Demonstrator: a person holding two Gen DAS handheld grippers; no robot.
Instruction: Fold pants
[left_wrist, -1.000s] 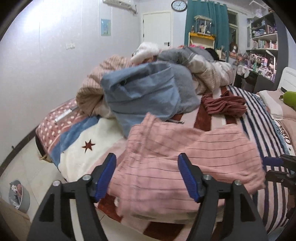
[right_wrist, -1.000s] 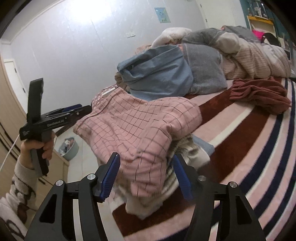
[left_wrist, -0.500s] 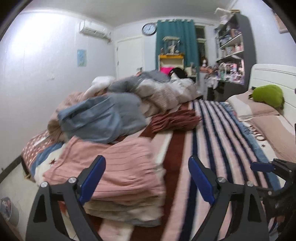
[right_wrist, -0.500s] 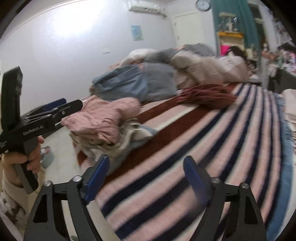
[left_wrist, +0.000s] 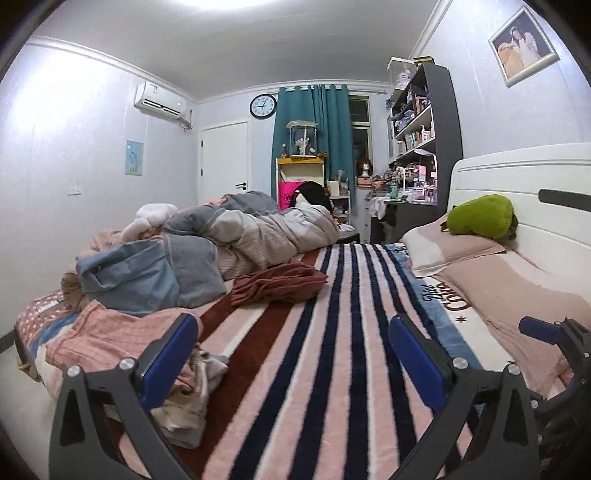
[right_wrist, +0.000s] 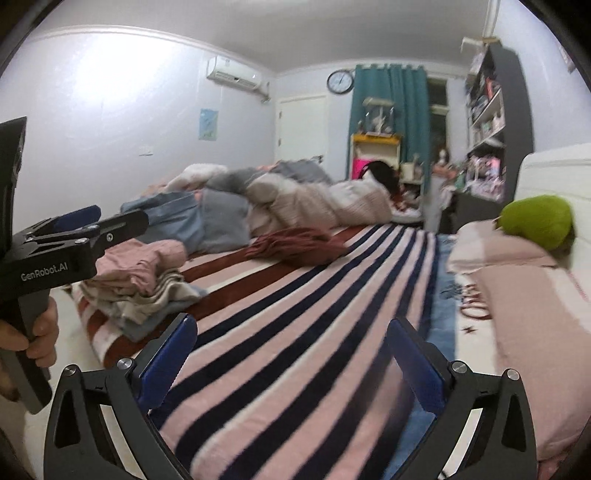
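Note:
Folded pink checked pants (left_wrist: 110, 332) lie on top of a stack of folded clothes (left_wrist: 188, 402) at the bed's left edge; the stack also shows in the right wrist view (right_wrist: 140, 280). A crumpled dark red garment (left_wrist: 277, 284) lies mid-bed, also in the right wrist view (right_wrist: 295, 245). My left gripper (left_wrist: 291, 354) is open and empty above the striped blanket, right of the stack. My right gripper (right_wrist: 288, 354) is open and empty over the blanket. The left gripper also shows from the side in the right wrist view (right_wrist: 79, 225).
A striped blanket (left_wrist: 332, 350) covers the bed. A heap of blue, grey and beige bedding (left_wrist: 207, 251) lies at the far left. Pillows (left_wrist: 480, 266) and a green plush (left_wrist: 480, 216) sit by the white headboard on the right. Shelves and a desk stand behind.
Both grippers let go of the pink pants, opened wide and pulled back to the right, away from the stack. The pants now rest on the stack.

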